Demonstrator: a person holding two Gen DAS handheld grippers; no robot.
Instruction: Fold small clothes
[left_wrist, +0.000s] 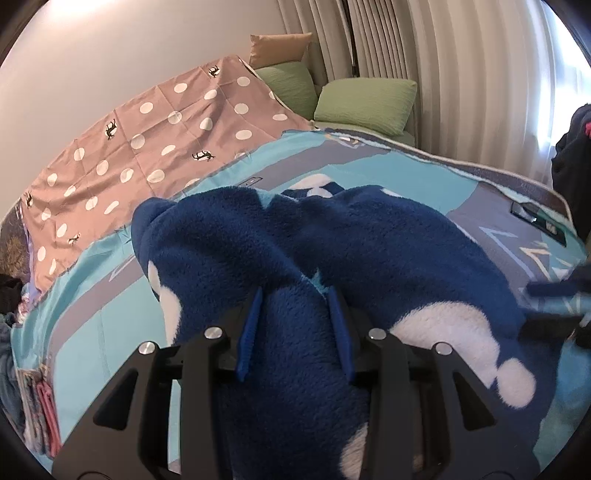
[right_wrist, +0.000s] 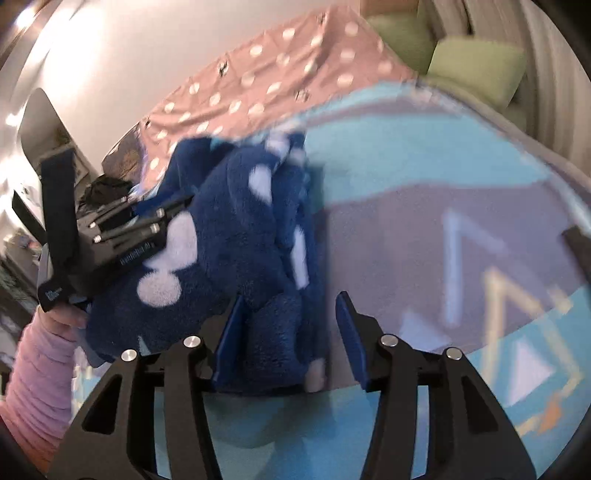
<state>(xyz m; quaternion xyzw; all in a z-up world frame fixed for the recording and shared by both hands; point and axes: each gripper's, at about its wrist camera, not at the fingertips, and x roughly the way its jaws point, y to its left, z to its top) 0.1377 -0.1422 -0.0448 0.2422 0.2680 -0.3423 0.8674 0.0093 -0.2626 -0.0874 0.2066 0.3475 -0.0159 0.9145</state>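
A dark blue fleece garment (left_wrist: 280, 258) with white patches lies bunched on a turquoise blanket (left_wrist: 92, 314). The left gripper (left_wrist: 295, 332) clamps a fold; the right gripper (right_wrist: 291, 339), blurred, seems apart.

One dark blue fleece garment with white patches (left_wrist: 280, 236) — two green pillows (left_wrist: 365, 105), one tan cushion (left_wrist: 279, 46), two black two-finger grippers (left_wrist: 295, 306).

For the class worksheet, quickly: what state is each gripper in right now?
Left gripper: shut on the blue fleece garment.
Right gripper: open, with an edge of the garment lying between its fingers, not clamped.
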